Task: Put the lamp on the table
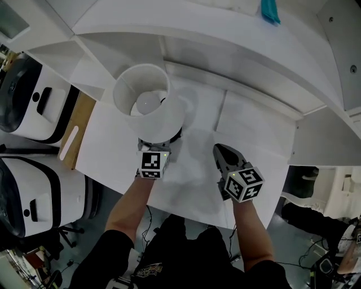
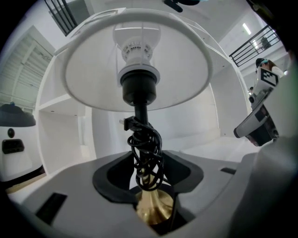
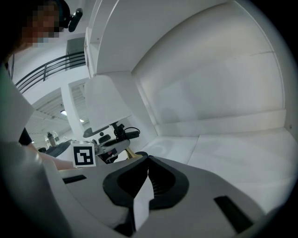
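Observation:
A lamp with a white drum shade [image 1: 148, 104] stands upright on the white table [image 1: 254, 141], toward its back left. In the left gripper view its shade [image 2: 93, 69] fills the top, with a black cord [image 2: 146, 153] wound round the black stem above a brass base [image 2: 153, 207]. My left gripper [image 2: 151, 186] is open with the brass base in the gap between its jaws; its marker cube [image 1: 152, 165] shows just in front of the lamp. My right gripper [image 1: 218, 149] hovers over the table to the lamp's right, shut and empty, apart from the lamp [image 3: 104, 104].
White shelf walls [image 1: 225, 51] enclose the table at the back and right. A wooden board [image 1: 76, 130] lies at the table's left edge, with two white-and-black machines [image 1: 28, 101] beyond it. A teal thing [image 1: 269, 11] lies on the top shelf.

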